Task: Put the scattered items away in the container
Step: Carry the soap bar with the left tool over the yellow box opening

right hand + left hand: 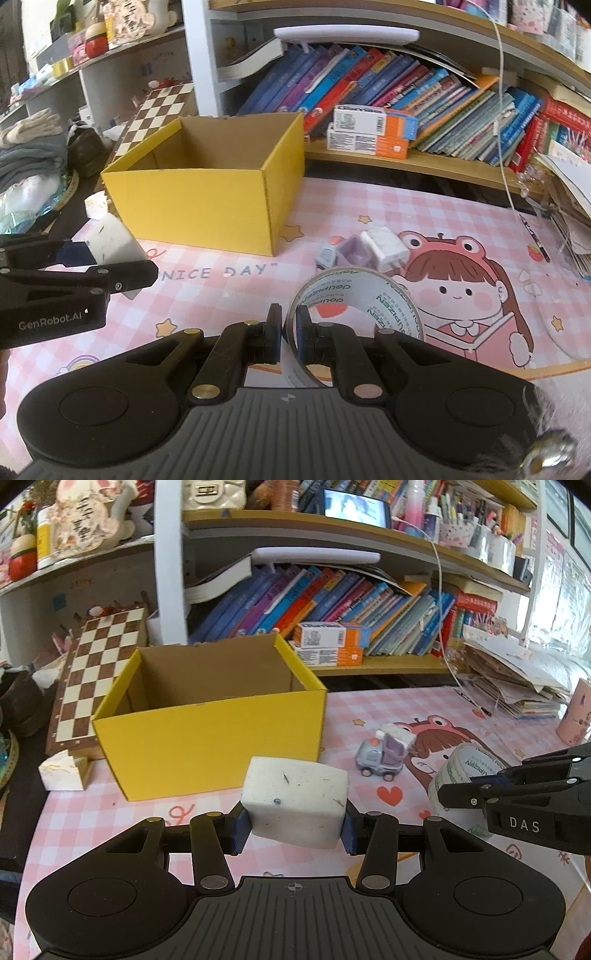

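My left gripper [293, 829] is shut on a white block [295, 801] and holds it above the pink mat, just in front of the open yellow box [207, 734]. The block also shows in the right wrist view [112, 245]. My right gripper [287, 338] is shut on the wall of a clear tape roll [360, 306], to the right of the left gripper; the roll also shows in the left wrist view [465, 771]. A small grey-purple toy truck [382, 757] with a white charger on it lies on the mat, right of the box. The box [195, 199] looks empty.
A chessboard [96, 675] leans left of the box. A small white box [61, 773] sits at the mat's left edge. Shelves of books [332, 605] run behind. A paper stack [513, 679] and a pink cup [574, 716] stand at the right.
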### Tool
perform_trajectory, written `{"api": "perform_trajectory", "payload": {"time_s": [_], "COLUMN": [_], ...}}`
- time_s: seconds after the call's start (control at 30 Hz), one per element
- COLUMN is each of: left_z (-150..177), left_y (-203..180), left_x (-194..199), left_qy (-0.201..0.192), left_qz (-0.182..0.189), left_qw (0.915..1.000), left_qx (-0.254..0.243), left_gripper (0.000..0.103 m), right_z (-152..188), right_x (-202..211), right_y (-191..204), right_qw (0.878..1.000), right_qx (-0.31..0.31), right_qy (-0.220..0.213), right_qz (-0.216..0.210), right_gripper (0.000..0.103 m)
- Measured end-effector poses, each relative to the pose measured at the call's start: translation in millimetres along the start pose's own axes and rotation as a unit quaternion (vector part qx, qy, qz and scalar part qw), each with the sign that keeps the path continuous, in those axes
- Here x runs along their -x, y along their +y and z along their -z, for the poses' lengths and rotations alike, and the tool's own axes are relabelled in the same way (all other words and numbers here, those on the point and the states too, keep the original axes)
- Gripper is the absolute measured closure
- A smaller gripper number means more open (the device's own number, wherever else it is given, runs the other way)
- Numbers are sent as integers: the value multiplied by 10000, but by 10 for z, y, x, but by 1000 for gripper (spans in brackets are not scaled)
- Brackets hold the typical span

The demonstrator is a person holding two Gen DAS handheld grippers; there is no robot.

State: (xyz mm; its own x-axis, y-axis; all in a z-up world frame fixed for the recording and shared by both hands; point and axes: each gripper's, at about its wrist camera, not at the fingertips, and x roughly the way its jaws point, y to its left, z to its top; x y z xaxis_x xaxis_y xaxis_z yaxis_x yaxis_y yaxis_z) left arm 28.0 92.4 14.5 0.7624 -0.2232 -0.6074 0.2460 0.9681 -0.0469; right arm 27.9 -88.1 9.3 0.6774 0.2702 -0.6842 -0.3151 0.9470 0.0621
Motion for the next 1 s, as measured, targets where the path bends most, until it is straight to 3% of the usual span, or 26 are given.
{"api": "perform_trajectory", "payload": {"time_s": [0.6, 1.0], "left_z": [-48, -214], "left_y": [481, 708], "left_x": [41, -13], "left_qy": [-271, -369], "left_qz": [-262, -452], "left_qw": [9975, 9959], "left_qx": [598, 690], "left_gripper": [57, 57], "right_z": [-231, -572], "right_x": [-103, -238], "right_y": [289, 362], "right_qw": [9994, 9986], "right_qx": [343, 481], "right_qy": [-41, -157], "right_qz": [-61, -149], "right_gripper": [95, 95]}}
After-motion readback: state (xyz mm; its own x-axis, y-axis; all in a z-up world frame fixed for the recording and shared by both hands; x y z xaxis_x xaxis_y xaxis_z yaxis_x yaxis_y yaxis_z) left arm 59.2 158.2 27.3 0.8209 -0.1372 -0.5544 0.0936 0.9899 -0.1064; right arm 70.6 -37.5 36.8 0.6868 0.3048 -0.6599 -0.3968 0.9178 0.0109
